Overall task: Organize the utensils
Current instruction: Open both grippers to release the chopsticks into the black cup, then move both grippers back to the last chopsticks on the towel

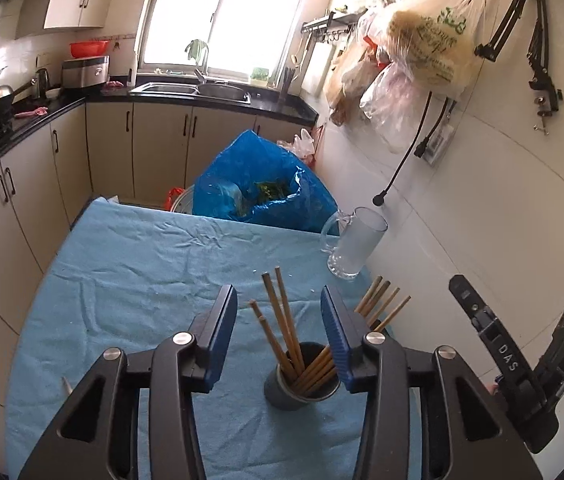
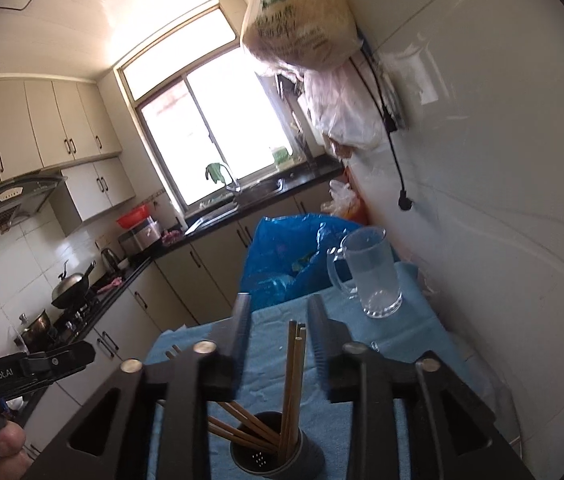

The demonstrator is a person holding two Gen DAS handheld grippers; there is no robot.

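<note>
Left wrist view, our left hand-held gripper partly spread, gripping nothing, chopsticks upright between its pads in the holder on the blue-clothed bench, our right hand-held gripper likewise released over them.

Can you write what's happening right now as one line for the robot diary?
left gripper: open, empty | right gripper: open, empty | chopsticks: standing in dark holder | holder: on blue cloth | glass mug: upright, empty
</note>
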